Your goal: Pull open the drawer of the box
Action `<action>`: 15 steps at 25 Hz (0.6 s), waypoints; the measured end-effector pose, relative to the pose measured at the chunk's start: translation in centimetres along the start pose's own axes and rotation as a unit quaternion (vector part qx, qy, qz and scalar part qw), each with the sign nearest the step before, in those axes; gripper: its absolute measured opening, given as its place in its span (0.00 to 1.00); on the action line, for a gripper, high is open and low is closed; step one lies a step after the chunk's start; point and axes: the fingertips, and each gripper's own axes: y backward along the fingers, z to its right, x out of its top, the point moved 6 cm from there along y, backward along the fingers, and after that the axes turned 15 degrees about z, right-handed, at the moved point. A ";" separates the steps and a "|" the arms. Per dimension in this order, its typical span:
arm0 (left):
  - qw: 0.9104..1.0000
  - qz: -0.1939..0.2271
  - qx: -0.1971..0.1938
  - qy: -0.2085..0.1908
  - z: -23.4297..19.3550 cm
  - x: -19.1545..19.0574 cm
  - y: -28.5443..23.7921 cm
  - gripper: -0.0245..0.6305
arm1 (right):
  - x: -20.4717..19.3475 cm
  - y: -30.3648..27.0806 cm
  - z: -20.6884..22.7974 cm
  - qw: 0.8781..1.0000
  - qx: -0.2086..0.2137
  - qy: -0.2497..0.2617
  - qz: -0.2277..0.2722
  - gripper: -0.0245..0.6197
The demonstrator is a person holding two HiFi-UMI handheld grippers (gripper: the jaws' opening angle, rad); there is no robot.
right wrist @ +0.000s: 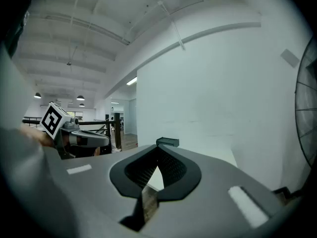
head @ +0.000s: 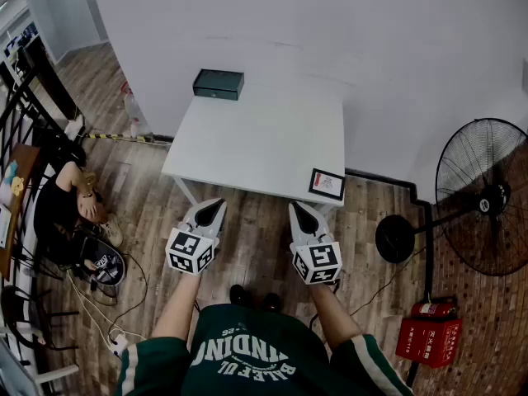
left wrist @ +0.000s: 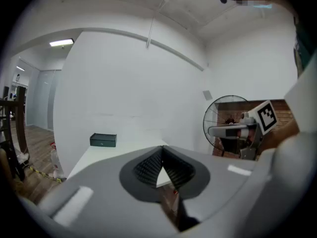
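Observation:
A small dark green box (head: 219, 84) sits at the far left corner of the white table (head: 256, 147), against the wall; its drawer looks closed. It also shows as a dark box (left wrist: 103, 140) far ahead in the left gripper view and as a small dark box (right wrist: 167, 142) in the right gripper view. My left gripper (head: 216, 205) hovers short of the table's near edge, jaws shut with nothing between them. My right gripper (head: 295, 208) hangs beside it, also shut and holding nothing. Both are far from the box.
A framed card (head: 327, 185) lies at the table's near right corner. A standing fan (head: 483, 196) and a red fire extinguisher case (head: 429, 337) are at the right. A seated person (head: 70, 205) and railings are at the left, cables on the wooden floor.

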 end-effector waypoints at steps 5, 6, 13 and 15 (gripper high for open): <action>1.000 -0.002 0.002 -0.002 -1.1 0.0 -0.1 0.12 | -0.6 -1.0 0.1 1.000 -0.007 -0.006 -0.001 0.04; 1.000 -0.002 0.000 -0.002 -1.3 0.0 -0.4 0.12 | -0.7 -1.1 0.3 1.000 -0.009 -0.007 -0.002 0.04; 1.000 0.004 -0.022 -0.009 -3.1 0.7 -1.7 0.12 | -1.3 -2.8 0.2 1.000 -0.027 -0.010 -0.008 0.04; 1.000 0.005 -0.026 -0.012 -3.9 0.9 -1.7 0.12 | -1.4 -3.1 0.0 0.999 -0.032 -0.010 -0.008 0.04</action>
